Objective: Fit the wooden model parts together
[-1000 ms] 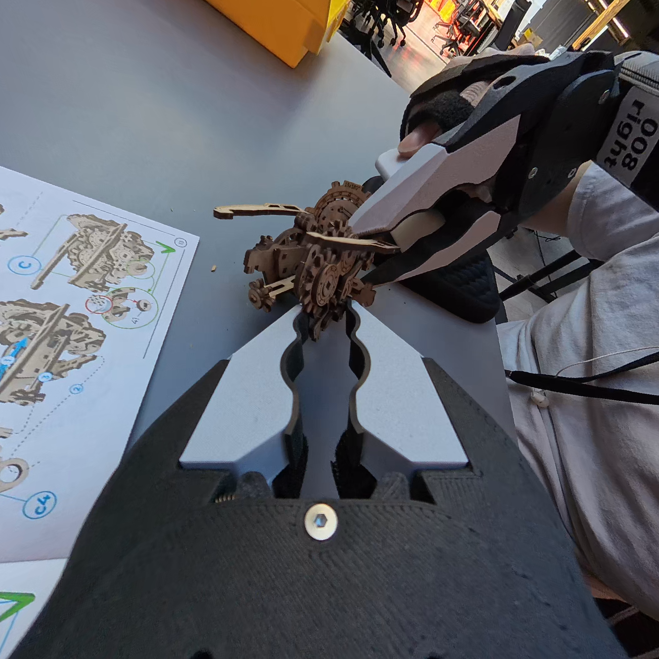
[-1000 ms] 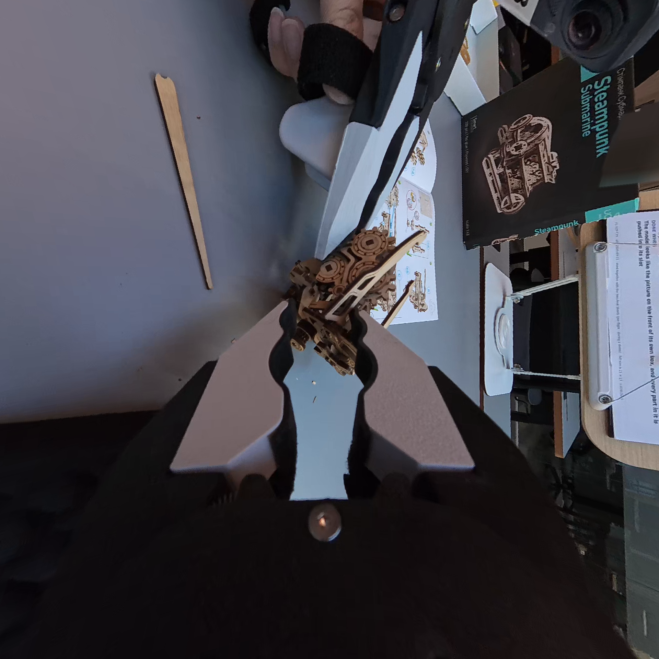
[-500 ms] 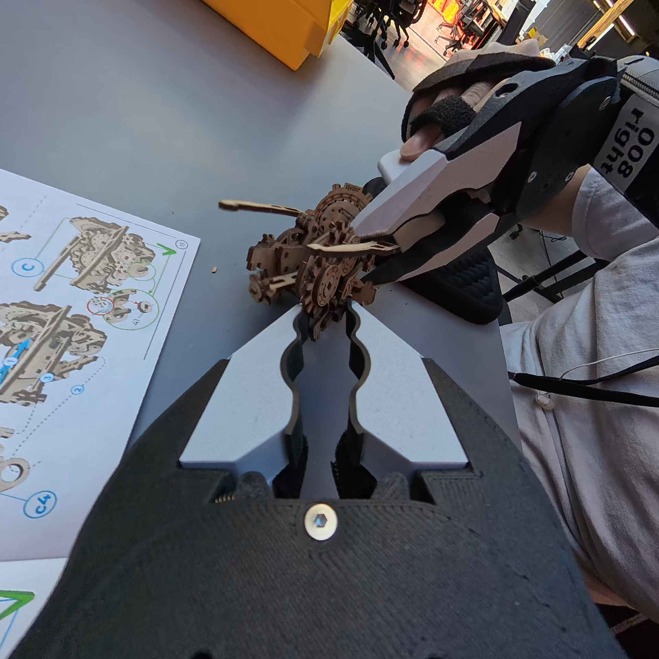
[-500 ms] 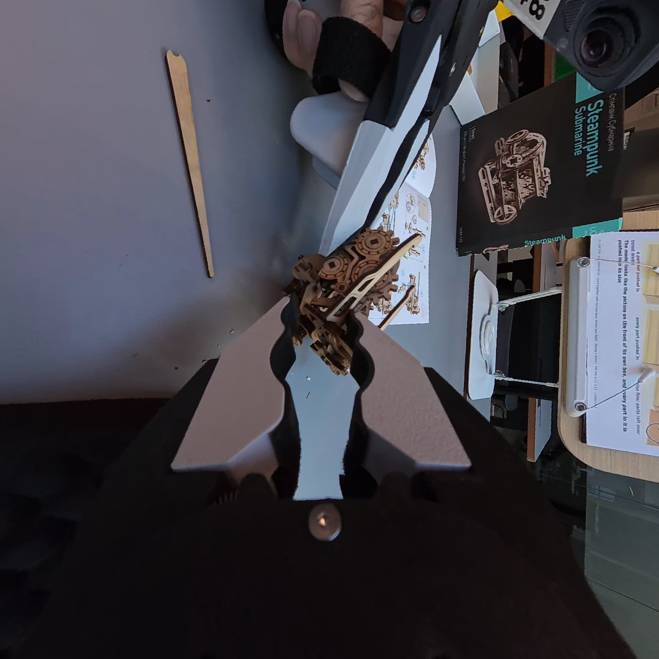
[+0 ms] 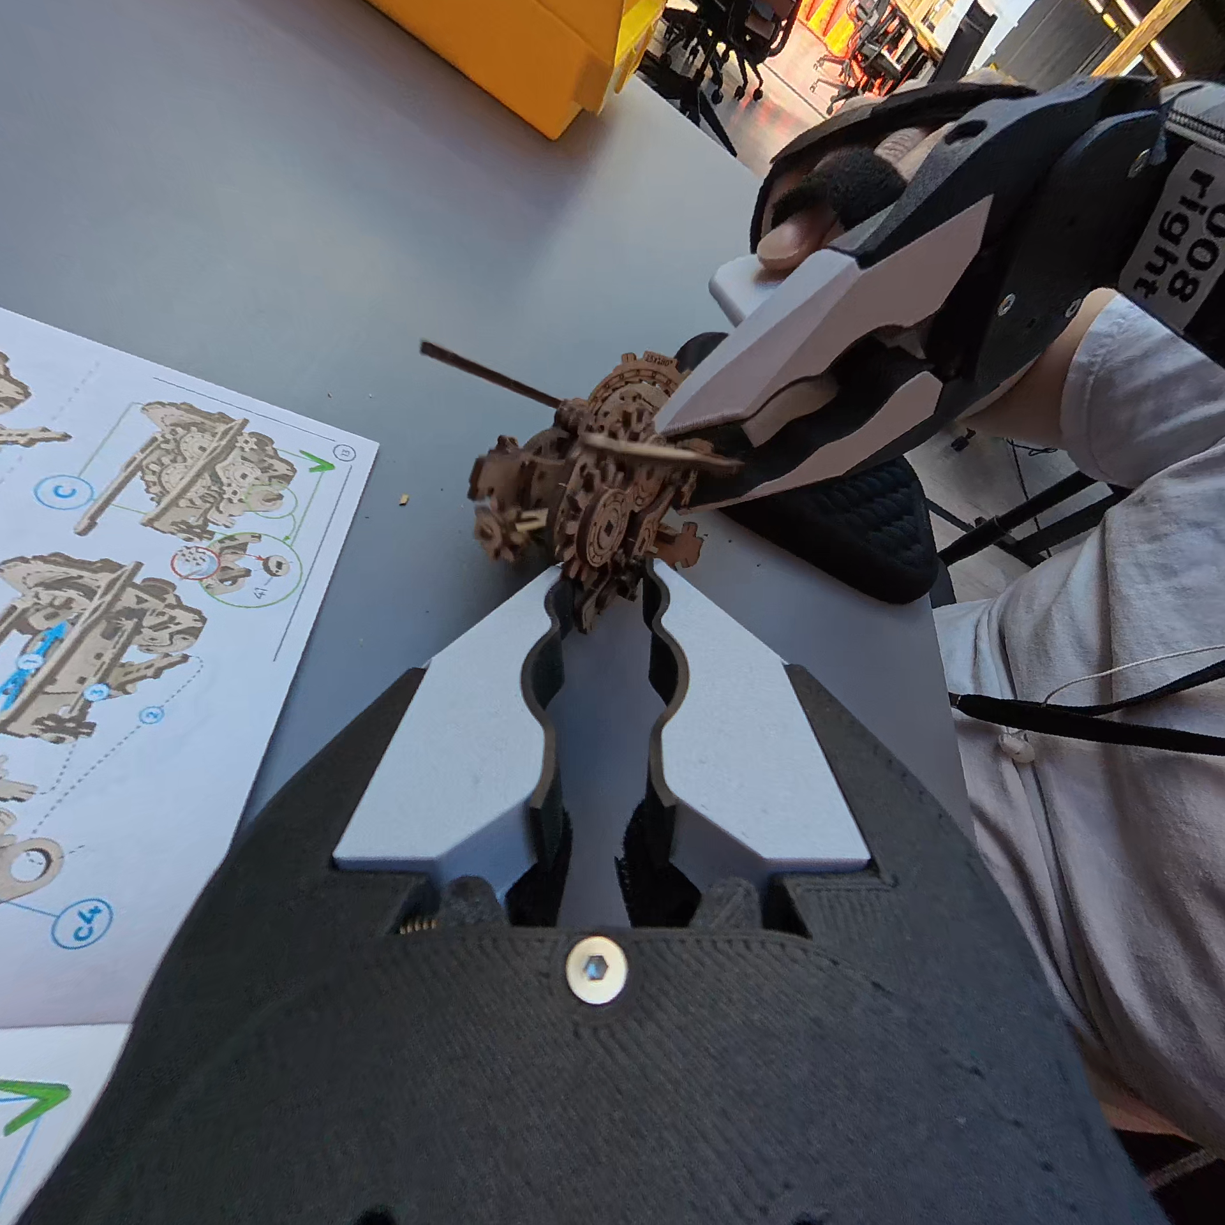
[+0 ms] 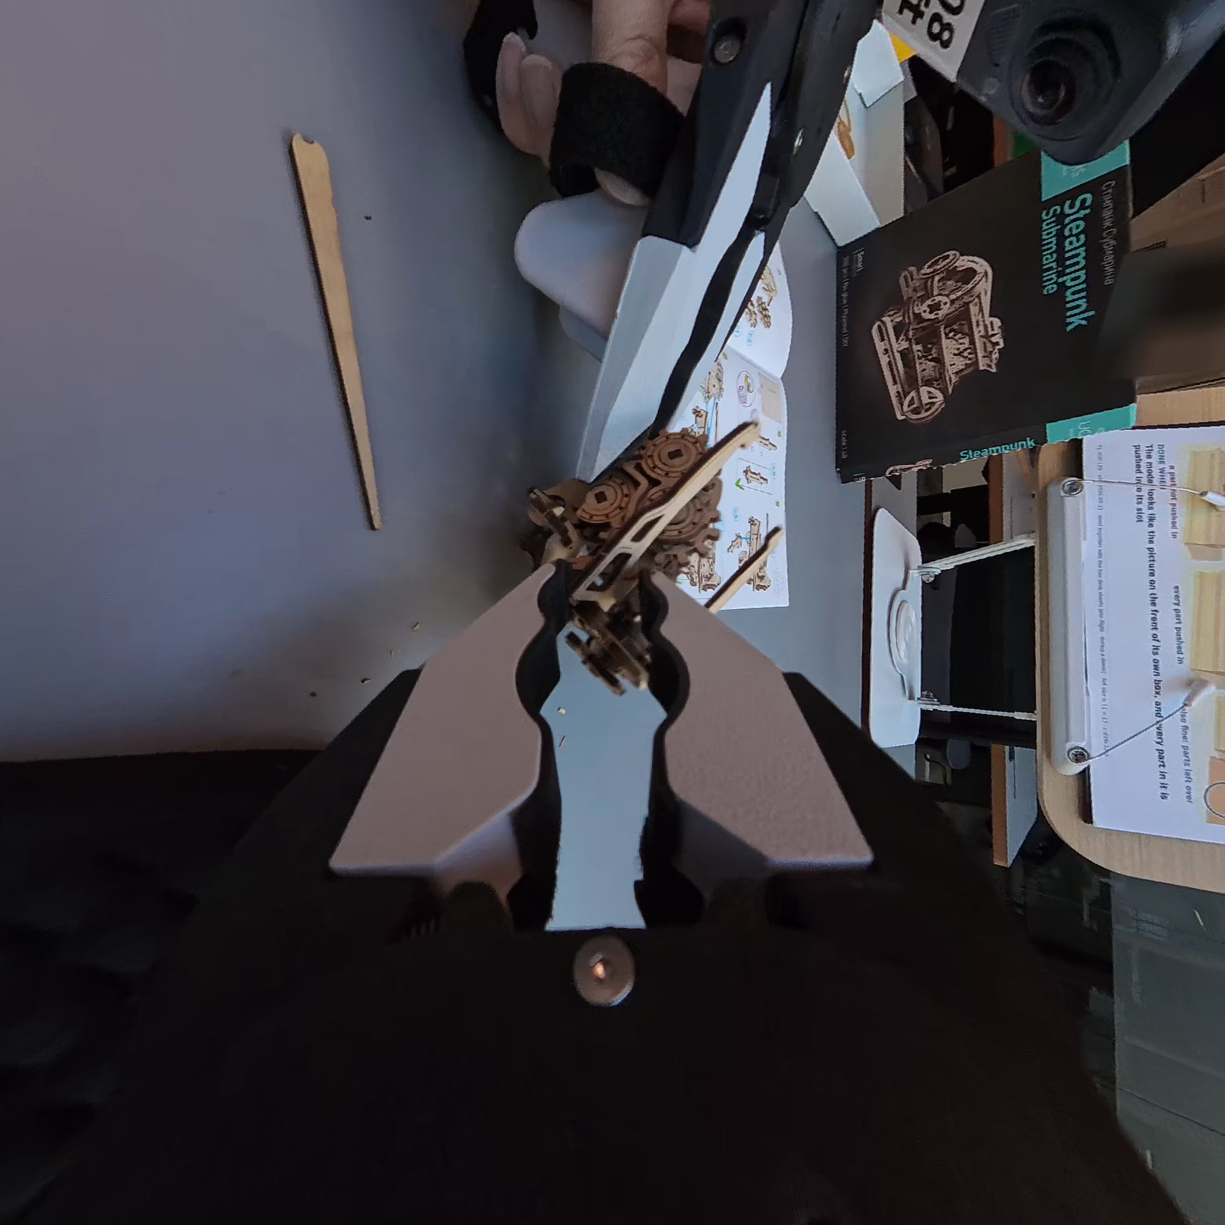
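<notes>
Wooden model (image 5: 596, 504), cluster of gears, held above grey table (image 5: 265, 199), near its edge. Left claw (image 5: 602, 583) clamped on model's lower gears; right claw (image 6: 600, 596) clamped on model's other side, over flat wooden strut (image 6: 663, 514). Contact points half hidden by gears. Thin rod (image 5: 490, 374) sticks out of model, blurred. Instruction sheet (image 5: 132, 596) cut off at frame's left. Loose wooden stick (image 6: 335, 318) lies well apart on table. Yellow box (image 5: 530, 53) far behind, with bare table before it.

Both claws (image 5: 602, 583) (image 6: 600, 596) clamped, tips converging.
</notes>
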Demonstrator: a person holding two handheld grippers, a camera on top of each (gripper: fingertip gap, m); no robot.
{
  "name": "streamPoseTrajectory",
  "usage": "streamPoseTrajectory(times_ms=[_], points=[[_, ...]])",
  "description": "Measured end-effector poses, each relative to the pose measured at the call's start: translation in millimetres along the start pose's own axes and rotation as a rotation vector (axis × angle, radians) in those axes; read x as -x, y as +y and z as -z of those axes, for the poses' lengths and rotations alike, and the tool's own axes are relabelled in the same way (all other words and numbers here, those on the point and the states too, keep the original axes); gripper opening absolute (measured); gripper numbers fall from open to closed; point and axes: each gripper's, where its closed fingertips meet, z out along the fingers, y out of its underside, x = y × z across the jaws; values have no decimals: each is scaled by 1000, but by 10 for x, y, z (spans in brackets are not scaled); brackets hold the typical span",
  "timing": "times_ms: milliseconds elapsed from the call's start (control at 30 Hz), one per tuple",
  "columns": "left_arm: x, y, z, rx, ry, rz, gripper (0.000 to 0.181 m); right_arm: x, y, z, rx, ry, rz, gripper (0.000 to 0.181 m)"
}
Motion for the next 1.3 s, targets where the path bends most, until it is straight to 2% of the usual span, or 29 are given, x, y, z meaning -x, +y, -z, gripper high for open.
streamPoseTrajectory(times_ms=[133,267,367,467,533,600,700,767,833,900,967,1067,1200,1300], points=[[-1,11,-6,11,-18,-27,19,16,0,8,-3,-18,-28,24],[22,10,16,7,-34,-27,19,-38,2,71,-18,13,-85,37],[52,10,42,0,-59,-33,19,-82,-8,199,-71,68,-282,41],[67,19,66,-6,-72,-28,19,-22,-54,328,-203,33,-654,51],[80,17,75,-9,-88,-44,18,52,-97,381,-290,-68,-929,58],[82,19,79,-7,-100,-65,19,80,-191,467,-410,-244,-1235,60],[77,24,77,-4,-104,-78,19,19,-274,583,-604,-473,-1589,55],[79,21,79,-6,-104,-76,18,30,-271,553,-659,-656,-1817,63],[92,17,85,-12,-109,-70,18,27,-288,533,-714,-819,-1998,58],[104,13,95,-17,-113,-63,18,1,-268,472,-746,-864,-2158,50],[117,12,104,-19,-116,-54,19,-35,-229,413,-730,-821,-2235,46],[143,3,116,-26,-123,-37,19,52,-261,313,-566,-779,-2233,49],[168,-7,130,-34,-123,-16,19,140,-348,233,-457,-843,-2355,51],[165,-3,129,-30,-124,-21,19,118,-343,156,-422,-817,-2420,57]])
